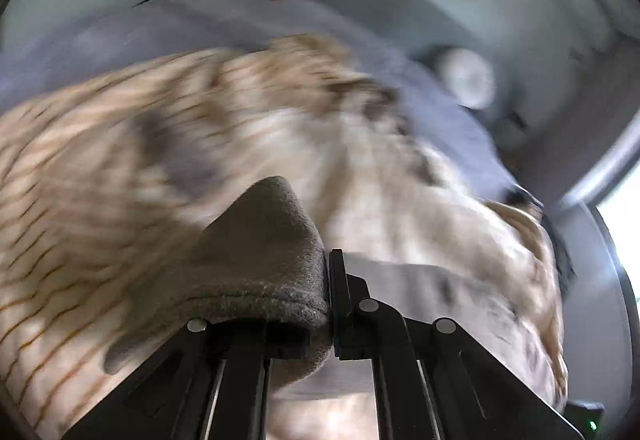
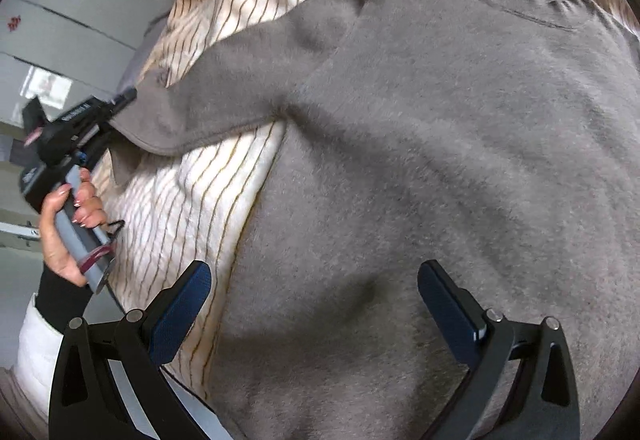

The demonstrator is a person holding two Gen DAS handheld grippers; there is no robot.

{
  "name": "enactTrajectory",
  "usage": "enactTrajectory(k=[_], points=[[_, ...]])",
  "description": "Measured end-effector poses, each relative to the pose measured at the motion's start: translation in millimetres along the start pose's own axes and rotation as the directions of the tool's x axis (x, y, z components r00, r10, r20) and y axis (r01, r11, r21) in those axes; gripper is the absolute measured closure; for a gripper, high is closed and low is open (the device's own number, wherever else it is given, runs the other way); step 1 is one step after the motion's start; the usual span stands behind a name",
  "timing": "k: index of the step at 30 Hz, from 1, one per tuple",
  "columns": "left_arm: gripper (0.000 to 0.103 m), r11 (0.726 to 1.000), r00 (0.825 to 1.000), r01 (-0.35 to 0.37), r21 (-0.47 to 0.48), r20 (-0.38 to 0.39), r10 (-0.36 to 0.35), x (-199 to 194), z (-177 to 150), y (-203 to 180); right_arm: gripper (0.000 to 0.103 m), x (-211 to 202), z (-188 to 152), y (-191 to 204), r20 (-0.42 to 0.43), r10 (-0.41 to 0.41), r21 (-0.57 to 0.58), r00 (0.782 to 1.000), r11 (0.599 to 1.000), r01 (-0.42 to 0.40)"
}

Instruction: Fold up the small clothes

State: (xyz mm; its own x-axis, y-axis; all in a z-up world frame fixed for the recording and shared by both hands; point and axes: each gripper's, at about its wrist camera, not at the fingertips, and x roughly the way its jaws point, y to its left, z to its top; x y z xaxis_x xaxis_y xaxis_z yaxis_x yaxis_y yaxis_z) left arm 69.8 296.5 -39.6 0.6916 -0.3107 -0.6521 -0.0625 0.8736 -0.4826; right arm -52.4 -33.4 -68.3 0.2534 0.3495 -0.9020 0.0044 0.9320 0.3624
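The left wrist view is motion-blurred; only the left tool (image 1: 329, 292), clamped on the grey sweater's (image 2: 440, 159) cuff (image 1: 260, 260), reads sharply. The right wrist view shows the sweater spread on the striped bed cover (image 2: 192, 207), sleeve (image 2: 224, 91) pulled left, and the right tool (image 2: 314, 304) gaping wide, holding nothing.

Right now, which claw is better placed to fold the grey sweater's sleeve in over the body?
Left. The left claw is already shut on the sleeve end. The right claw is open above the grey sweater body, holding nothing, and could pin it down.
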Motion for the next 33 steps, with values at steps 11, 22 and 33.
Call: enactTrajectory(k=[11, 22, 33], points=[[0.094, 0.893, 0.915, 0.357, 0.274, -0.293, -0.276, 93, -72, -227, 0.0, -59, -2, -84, 0.144, -0.084, 0.178, 0.986, 0.982, 0.058], [0.052, 0.857, 0.896, 0.246, 0.453, -0.443, -0.024, 152, -179, -288, 0.0, -92, -16, -188, 0.162, -0.18, 0.367, 0.97, 0.924, 0.11], [0.011, 0.884, 0.986, 0.004, 0.468, -0.148, 0.074, 52, -85, -203, 0.0, -105, 46, -124, 0.268, -0.281, 0.035, 0.922, 0.959, 0.282]])
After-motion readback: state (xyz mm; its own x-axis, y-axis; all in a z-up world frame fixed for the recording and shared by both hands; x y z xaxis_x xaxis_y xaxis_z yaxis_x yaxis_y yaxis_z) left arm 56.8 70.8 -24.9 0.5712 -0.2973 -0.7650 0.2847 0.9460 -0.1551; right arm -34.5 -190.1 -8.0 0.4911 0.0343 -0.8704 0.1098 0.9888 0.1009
